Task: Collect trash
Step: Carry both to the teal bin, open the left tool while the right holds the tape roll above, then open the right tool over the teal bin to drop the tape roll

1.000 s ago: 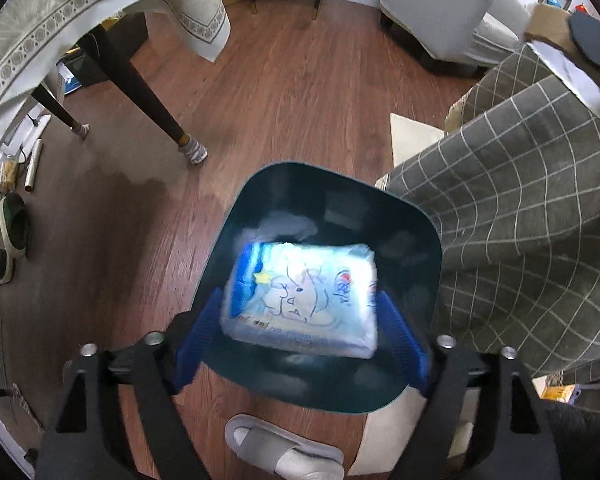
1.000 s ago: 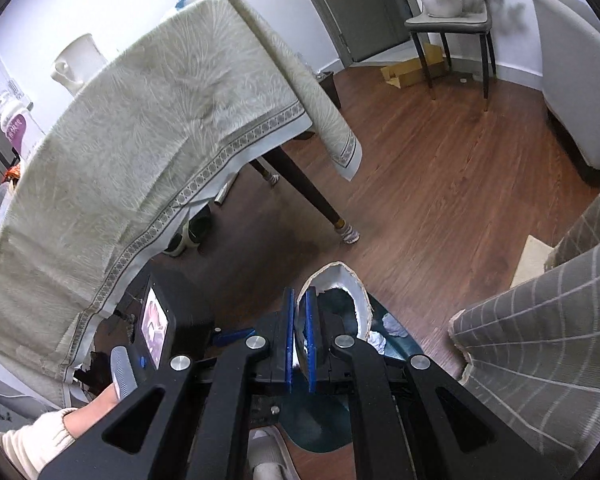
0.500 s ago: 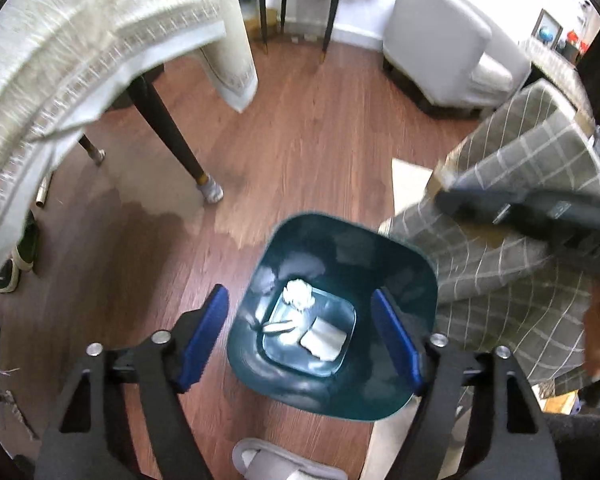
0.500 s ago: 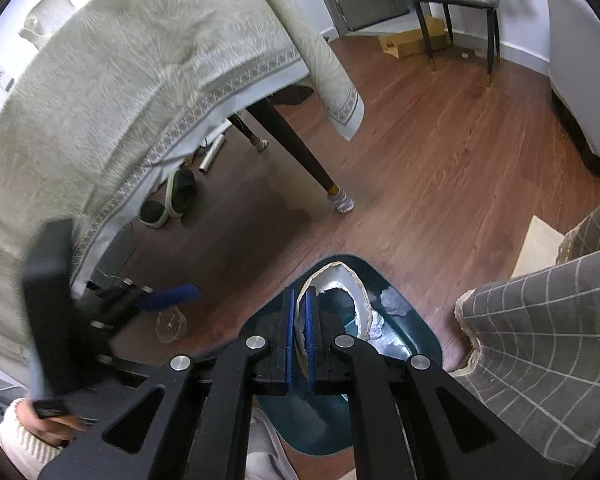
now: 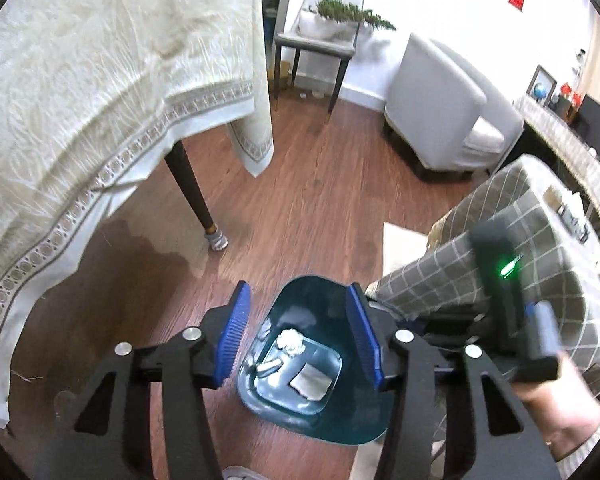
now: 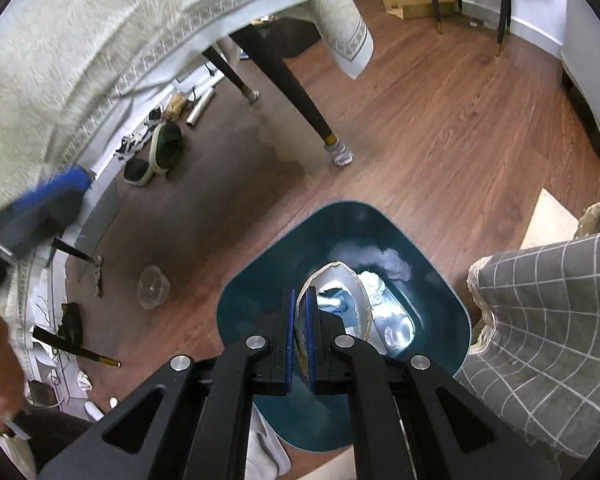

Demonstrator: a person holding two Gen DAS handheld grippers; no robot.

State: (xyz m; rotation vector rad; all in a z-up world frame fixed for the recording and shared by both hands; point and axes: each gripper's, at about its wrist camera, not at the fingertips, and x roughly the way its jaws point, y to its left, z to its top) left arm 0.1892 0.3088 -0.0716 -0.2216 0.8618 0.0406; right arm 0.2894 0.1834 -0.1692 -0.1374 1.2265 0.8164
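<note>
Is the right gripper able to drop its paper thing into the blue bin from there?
Probably yes. The right gripper hangs right above the open bin, shut on the torn paper piece. Nothing sits between them, and the left gripper is off to the side.

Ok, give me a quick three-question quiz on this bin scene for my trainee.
1. True or false: the right gripper is empty.
2. What is straight below the right gripper? A the bin; B a chair; C a slipper.
3. In the right wrist view, what clear thing lies on the floor left of the bin?

Key: 1 false, it is shut on a flattened paper cup. 2 A. 3 a plastic cup.
</note>
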